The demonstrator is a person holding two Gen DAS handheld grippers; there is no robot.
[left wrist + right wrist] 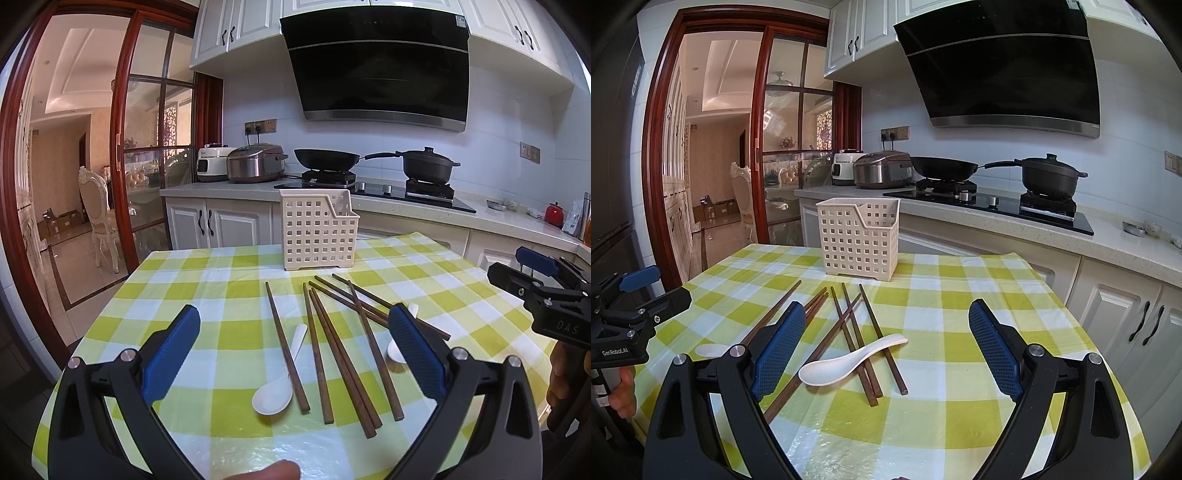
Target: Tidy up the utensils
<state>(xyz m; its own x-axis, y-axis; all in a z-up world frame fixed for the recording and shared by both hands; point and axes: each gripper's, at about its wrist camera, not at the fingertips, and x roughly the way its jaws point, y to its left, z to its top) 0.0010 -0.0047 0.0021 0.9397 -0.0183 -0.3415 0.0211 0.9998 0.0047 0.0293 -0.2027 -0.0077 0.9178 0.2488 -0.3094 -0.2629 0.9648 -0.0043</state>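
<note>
Several dark wooden chopsticks [334, 354] lie loose on the green-checked tablecloth [221, 332], some crossed. One white spoon [275, 391] lies beside the leftmost chopstick; a second white spoon [396, 352] is partly hidden behind my left gripper's right finger. A cream perforated utensil holder [319, 230] stands upright behind them. My left gripper [295, 347] is open and empty above the utensils. In the right wrist view the chopsticks [857, 336], a spoon [846, 363] resting on them, the other spoon [709, 350] and the holder [860, 236] show. My right gripper [886, 347] is open and empty.
A counter [1108, 243] with a gas hob, wok [943, 166] and lidded pot [1049, 175] runs behind the table. Rice cookers [255, 162] stand at its left end. A glass sliding door [147, 147] and a dining chair are at left.
</note>
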